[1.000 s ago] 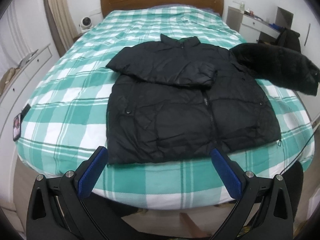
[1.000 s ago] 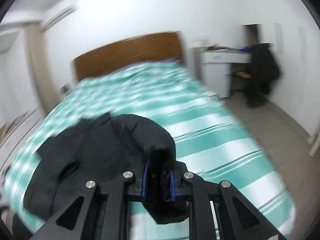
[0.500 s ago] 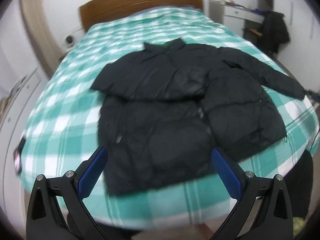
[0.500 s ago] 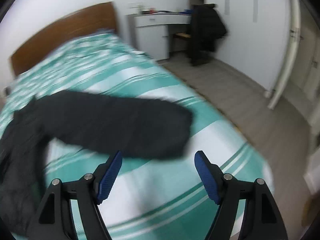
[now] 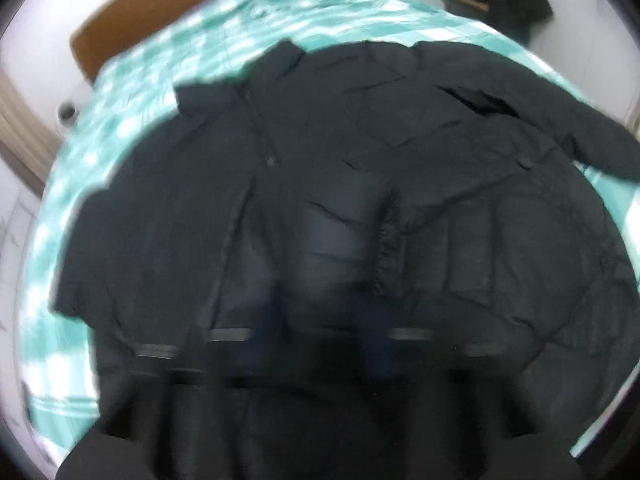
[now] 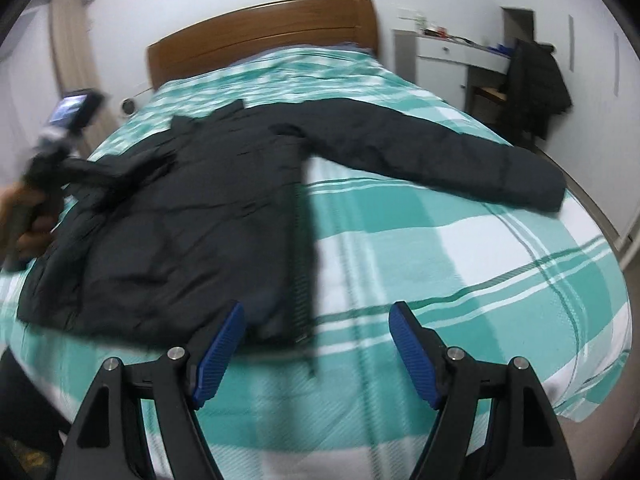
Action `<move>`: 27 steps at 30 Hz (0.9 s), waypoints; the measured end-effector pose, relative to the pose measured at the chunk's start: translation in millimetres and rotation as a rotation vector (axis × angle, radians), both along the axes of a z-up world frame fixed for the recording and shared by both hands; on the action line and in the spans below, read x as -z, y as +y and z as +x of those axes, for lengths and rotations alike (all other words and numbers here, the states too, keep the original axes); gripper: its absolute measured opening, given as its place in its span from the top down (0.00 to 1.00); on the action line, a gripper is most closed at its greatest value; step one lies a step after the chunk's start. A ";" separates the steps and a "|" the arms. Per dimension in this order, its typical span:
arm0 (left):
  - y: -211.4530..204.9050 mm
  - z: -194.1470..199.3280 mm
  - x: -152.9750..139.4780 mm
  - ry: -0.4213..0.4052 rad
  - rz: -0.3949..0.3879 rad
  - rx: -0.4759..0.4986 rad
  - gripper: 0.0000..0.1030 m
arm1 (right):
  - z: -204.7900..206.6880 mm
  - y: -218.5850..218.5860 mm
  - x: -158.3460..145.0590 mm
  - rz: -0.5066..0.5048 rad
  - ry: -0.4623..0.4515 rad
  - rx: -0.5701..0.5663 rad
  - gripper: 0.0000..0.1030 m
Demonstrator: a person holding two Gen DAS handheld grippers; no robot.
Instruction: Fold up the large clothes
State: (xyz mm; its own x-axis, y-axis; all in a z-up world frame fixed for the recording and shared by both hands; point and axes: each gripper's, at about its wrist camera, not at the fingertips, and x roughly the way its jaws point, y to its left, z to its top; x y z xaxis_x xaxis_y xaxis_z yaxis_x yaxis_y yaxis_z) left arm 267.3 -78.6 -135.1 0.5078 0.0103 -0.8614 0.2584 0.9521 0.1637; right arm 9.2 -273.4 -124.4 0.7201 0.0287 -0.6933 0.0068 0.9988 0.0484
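On the checked bed (image 6: 460, 248), a black jacket (image 6: 208, 208) lies unlabelled; right hand-held gripper (image 6: 316, 344) wide, left hand-held gripper (image 5: 324, 340) closing, blurred.

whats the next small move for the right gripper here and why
Probably swing the open right gripper out to the far cuff of the sleeve and close on it. That sleeve lies stretched straight across the bed, away from the black jacket body, while the left gripper is closing low over the jacket front.
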 end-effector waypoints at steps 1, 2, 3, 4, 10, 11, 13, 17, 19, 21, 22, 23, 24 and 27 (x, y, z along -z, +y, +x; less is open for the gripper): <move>9.8 -6.2 -5.1 -0.016 -0.033 -0.016 0.80 | -4.5 4.9 -1.1 -0.008 -0.008 -0.010 0.26; 16.9 -11.9 -10.5 -0.025 -0.058 -0.025 0.80 | -12.5 9.7 -4.6 -0.017 -0.019 -0.018 0.26; 29.3 -21.5 -20.8 -0.047 -0.085 -0.047 0.80 | -17.0 10.8 -6.4 -0.021 -0.029 -0.019 0.26; 40.2 -32.2 -31.9 -0.073 -0.105 -0.068 0.80 | -22.1 11.6 -8.8 -0.020 -0.041 -0.019 0.26; 174.7 -105.7 -124.9 -0.272 -0.208 -0.287 0.89 | -24.4 21.6 -17.0 0.002 -0.082 -0.034 0.26; 195.3 -113.6 -132.3 -0.287 -0.216 -0.330 0.92 | -22.6 26.0 -17.4 0.005 -0.087 -0.042 0.26; 247.5 -132.4 -143.2 -0.303 -0.239 -0.431 0.93 | -18.4 32.2 -17.5 0.008 -0.089 -0.056 0.26; 347.3 -162.5 -131.1 -0.315 -0.218 -0.654 0.93 | -17.1 49.8 -21.1 0.023 -0.097 -0.090 0.26; 387.6 -167.2 -112.9 -0.298 -0.194 -0.762 0.93 | -16.6 57.5 -21.1 0.026 -0.092 -0.109 0.26; 428.3 -172.5 -86.0 -0.260 -0.168 -0.873 0.93 | -17.0 63.8 -21.3 0.024 -0.083 -0.125 0.26; 437.4 -171.8 -73.4 -0.242 -0.159 -0.915 0.93 | -18.0 65.8 -21.8 0.021 -0.080 -0.128 0.26; 455.2 -175.4 -59.4 -0.221 -0.139 -0.974 0.93 | -19.8 66.6 -22.7 0.017 -0.081 -0.129 0.26; 465.0 -179.2 -50.6 -0.206 -0.125 -1.013 0.92 | -21.2 66.5 -24.0 0.013 -0.083 -0.127 0.26; 473.1 -194.9 -28.8 -0.172 -0.169 -1.098 0.83 | -22.8 60.0 -27.0 0.011 -0.082 -0.112 0.26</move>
